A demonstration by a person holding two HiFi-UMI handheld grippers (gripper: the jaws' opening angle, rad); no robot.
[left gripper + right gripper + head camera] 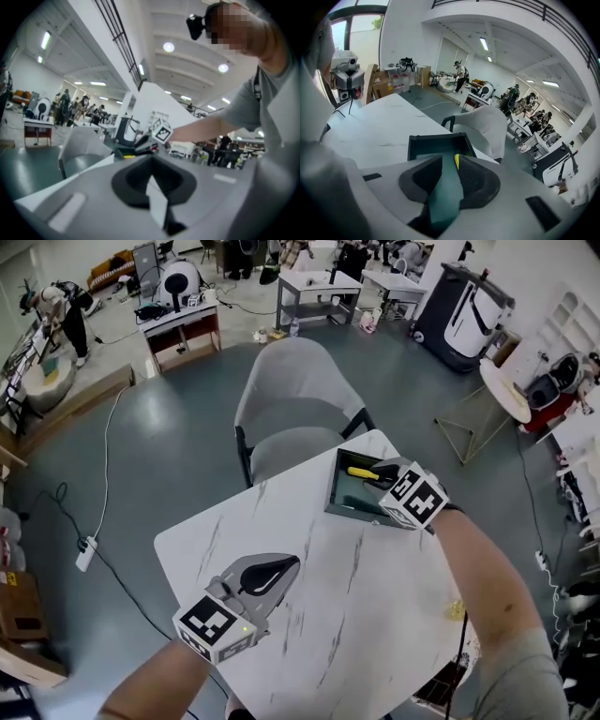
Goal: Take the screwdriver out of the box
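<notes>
Head view: the right gripper [382,472] reaches into the box [334,488] at the table's [356,596] far corner, tips just beside the yellow screwdriver [360,472]. Left gripper view: the left gripper [150,176] is empty, tips together. Right gripper view: the jaws stand apart, with a sliver of the screwdriver against one jaw's inner edge, ungripped.

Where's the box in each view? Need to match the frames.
Head view: box right of centre, at the far corner of the white table.
Left gripper view: box small and dark, just left of centre, at the table's far edge.
Right gripper view: box at centre, its open top towards the camera.
Shared landmark: the grey chair, just behind the box in all three.
</notes>
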